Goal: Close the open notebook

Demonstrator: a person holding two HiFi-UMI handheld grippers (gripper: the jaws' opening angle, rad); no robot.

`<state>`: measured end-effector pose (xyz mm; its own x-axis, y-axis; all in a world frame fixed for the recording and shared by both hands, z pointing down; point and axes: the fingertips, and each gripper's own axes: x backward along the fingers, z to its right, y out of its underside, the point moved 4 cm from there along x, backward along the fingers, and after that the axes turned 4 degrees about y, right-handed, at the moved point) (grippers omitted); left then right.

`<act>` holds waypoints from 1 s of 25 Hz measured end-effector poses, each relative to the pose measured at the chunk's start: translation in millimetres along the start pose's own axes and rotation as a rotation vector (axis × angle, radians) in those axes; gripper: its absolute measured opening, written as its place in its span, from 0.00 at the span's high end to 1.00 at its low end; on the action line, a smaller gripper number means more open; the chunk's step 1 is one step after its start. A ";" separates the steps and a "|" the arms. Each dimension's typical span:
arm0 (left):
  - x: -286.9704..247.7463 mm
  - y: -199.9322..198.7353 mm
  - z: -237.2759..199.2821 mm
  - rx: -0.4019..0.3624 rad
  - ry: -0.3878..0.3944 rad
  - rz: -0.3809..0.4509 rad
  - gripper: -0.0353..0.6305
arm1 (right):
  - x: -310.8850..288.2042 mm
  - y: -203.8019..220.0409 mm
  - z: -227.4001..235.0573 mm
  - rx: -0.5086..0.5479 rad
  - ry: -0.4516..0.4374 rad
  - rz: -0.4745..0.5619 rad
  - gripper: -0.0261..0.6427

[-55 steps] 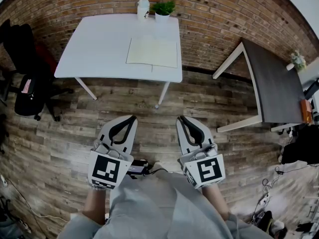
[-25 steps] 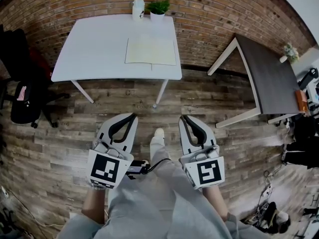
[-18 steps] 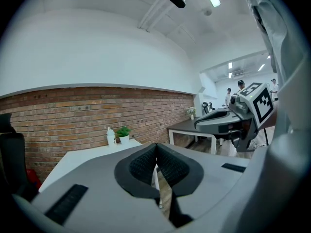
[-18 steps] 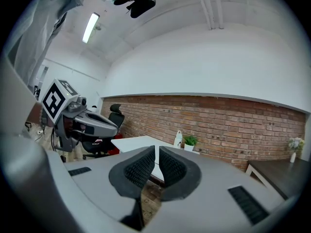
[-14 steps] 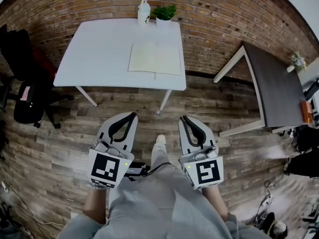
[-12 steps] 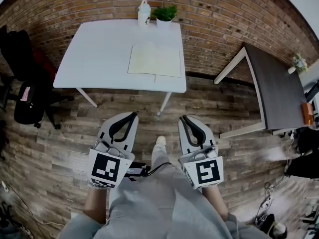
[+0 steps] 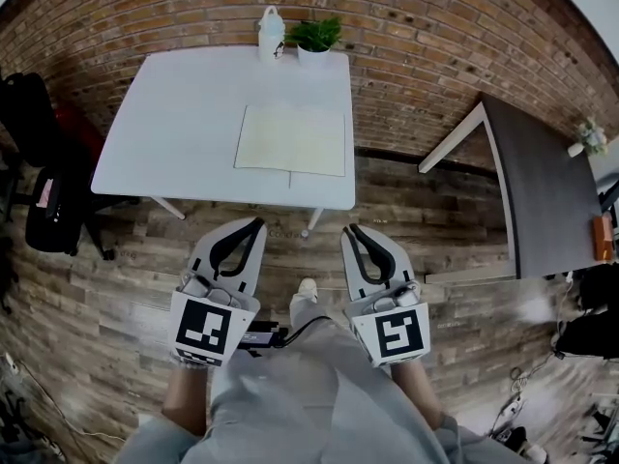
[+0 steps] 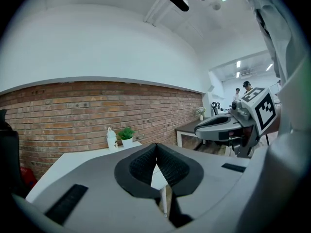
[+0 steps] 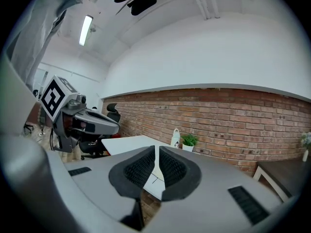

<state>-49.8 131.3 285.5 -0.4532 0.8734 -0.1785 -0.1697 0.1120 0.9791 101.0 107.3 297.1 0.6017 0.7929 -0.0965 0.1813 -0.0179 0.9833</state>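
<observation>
Two closed hand-held grippers, left (image 7: 256, 224) and right (image 7: 350, 228), point toward notebook (image 7: 290, 140).

right claw (image 9: 156, 149) closed, white table (image 9: 127, 143) beyond

White tbl (image 7: 174, 133) w/ open notebook (image 7: 290, 140), bottle (image 7: 272, 34) & potted plant (image 7: 314, 37).

- Ahead of you, a white table (image 7: 174, 124) stands against the brick wall (image 7: 435, 46).
- At its far edge, a bottle (image 7: 272, 33) sits just beside a plant (image 7: 314, 37) (potted).
- Dark table (image 7: 546, 201) to your right; black chair (image 7: 48, 211) left.
</observation>
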 end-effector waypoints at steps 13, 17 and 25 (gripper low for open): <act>-100.5 -11.6 -38.8 0.025 -0.071 -0.041 0.92 | -91.6 10.3 81.7 -0.002 -0.102 -0.024 0.88; -121.4 -16.3 -46.3 0.032 -0.092 -0.048 0.92 | -111.3 11.2 98.7 0.004 -0.131 -0.027 0.88; -141.4 -25.1 -50.1 0.016 -0.106 -0.056 0.92 | -128.9 11.3 119.5 0.005 -0.148 -0.018 0.88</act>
<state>-25.3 -18.8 281.3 -0.3482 0.9105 -0.2230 -0.1777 0.1694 0.9694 118.4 -67.8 302.2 0.7064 0.6946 -0.1363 0.1966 -0.0075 0.9805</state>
